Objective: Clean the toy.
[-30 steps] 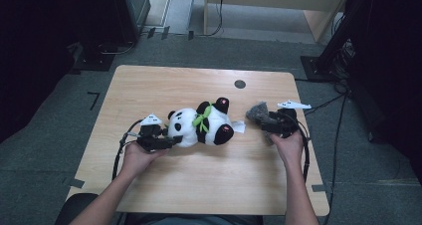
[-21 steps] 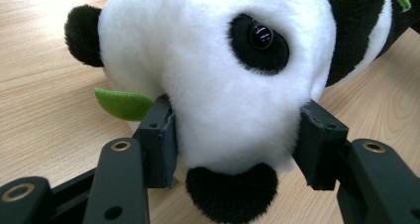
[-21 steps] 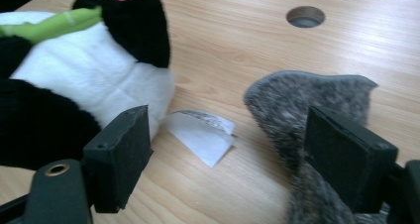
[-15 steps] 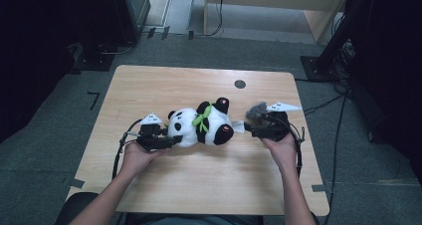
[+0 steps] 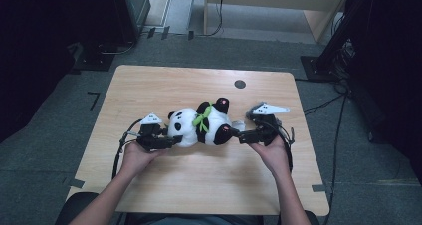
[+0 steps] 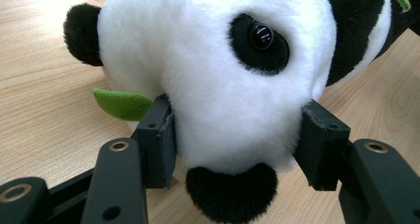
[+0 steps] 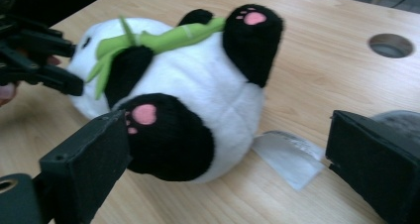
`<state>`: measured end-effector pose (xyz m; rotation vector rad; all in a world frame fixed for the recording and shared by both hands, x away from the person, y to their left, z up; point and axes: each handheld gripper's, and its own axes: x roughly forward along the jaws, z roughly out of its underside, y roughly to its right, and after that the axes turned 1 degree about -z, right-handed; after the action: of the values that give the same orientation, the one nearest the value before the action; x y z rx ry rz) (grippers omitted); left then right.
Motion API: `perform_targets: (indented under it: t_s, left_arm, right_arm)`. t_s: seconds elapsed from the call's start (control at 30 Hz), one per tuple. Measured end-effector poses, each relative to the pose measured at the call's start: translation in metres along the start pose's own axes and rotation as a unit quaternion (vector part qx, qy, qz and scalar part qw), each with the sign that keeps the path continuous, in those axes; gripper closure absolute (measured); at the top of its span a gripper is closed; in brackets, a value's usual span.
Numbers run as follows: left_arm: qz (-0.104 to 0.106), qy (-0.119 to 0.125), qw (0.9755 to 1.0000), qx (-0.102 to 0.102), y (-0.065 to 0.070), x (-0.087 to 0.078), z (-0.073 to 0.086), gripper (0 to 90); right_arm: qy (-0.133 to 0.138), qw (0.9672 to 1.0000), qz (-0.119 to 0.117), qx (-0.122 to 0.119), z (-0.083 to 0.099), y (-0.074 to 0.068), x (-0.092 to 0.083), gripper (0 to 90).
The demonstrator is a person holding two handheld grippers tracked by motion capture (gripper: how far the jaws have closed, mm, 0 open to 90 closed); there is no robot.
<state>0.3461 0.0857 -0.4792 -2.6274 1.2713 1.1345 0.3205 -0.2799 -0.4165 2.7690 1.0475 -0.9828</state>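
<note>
Pinching the panda plush [image 5: 199, 128] by its head on the table [image 5: 149, 85], the left gripper [image 5: 164, 142] is holding while the right gripper [image 5: 244, 135], jaws just opening wide, is closing in on its foot, not gripping yet.

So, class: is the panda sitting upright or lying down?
Lying down. The panda rests on its side on the table, soles level toward the right gripper.

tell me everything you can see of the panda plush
The panda plush is soft white fur with black ears, eye patches, limbs and pink paw pads, and a green fabric bamboo sprig across its chest. It lies on its side on the wooden table, feet toward the right gripper, whose open jaws have just been widening. The left gripper pinches its head. A white tag sticks out underneath.
</note>
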Motion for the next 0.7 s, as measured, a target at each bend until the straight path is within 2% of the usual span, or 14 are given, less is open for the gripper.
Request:
perform_targets:
  t_s: [0.17, 0.33, 0.5, 0.7]
  left_arm:
    - [0.0, 0.001, 1.0, 0.0, 0.0, 0.0, 0.0, 41.7]
    - [0.0, 0.002, 1.0, -0.001, 0.0, 0.0, 0.0, 41.0]
    - [0.0, 0.003, 1.0, -0.002, 0.0, 0.0, 0.0, 41.0]
    - [0.0, 0.002, 1.0, -0.004, 0.0, 0.0, 0.0, 40.1]
  right_arm:
    - [-0.006, 0.9995, -0.023, -0.018, -0.001, -0.013, 0.009, 0.6]
    - [-0.017, 0.9984, -0.049, -0.023, 0.003, -0.02, 0.023, 0.6]
    - [-0.032, 0.9971, -0.065, -0.022, 0.007, -0.022, 0.037, 0.0]
    - [-0.026, 0.9968, -0.075, -0.015, 0.011, -0.019, 0.052, 0.0]
